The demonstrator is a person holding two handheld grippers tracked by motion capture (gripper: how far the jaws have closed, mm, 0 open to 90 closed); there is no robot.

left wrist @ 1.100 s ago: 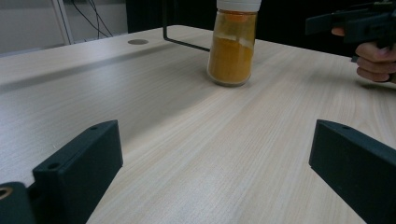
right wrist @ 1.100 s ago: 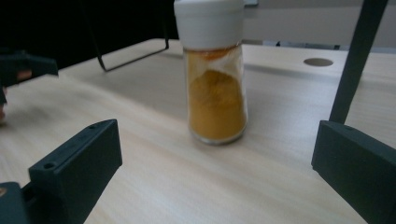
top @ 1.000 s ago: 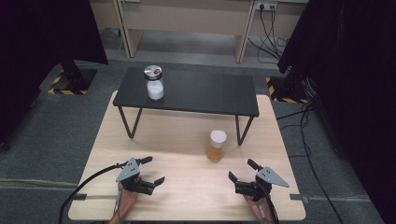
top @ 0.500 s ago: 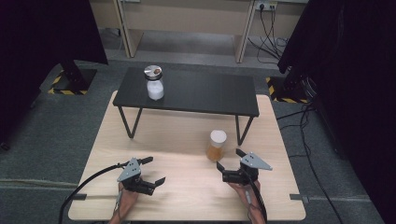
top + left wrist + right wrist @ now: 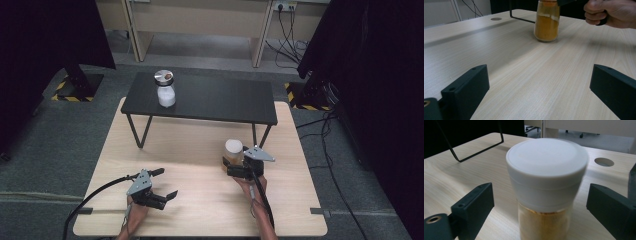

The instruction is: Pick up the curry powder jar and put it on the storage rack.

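A glass jar of orange powder with a white lid stands upright on the light wooden table, just in front of the black low table. My right gripper has its jaws on either side of this jar. In the right gripper view the jar stands between the two black jaws with a gap on each side. The jaws have just been closing, with the pads clear of the jar. My left gripper rests open near the front left, nothing between its jaws. From the left gripper view the jar stands far ahead.
A black low table stands across the back of the wooden one, carrying a second jar with white contents and a metal lid. Its thin leg runs close behind the orange jar. A cable hole lies in the wood nearby.
My right gripper has travelled forward and to the left across the table, from the front right corner up to the orange jar, and its jaws now flank it. The left gripper has stayed put.
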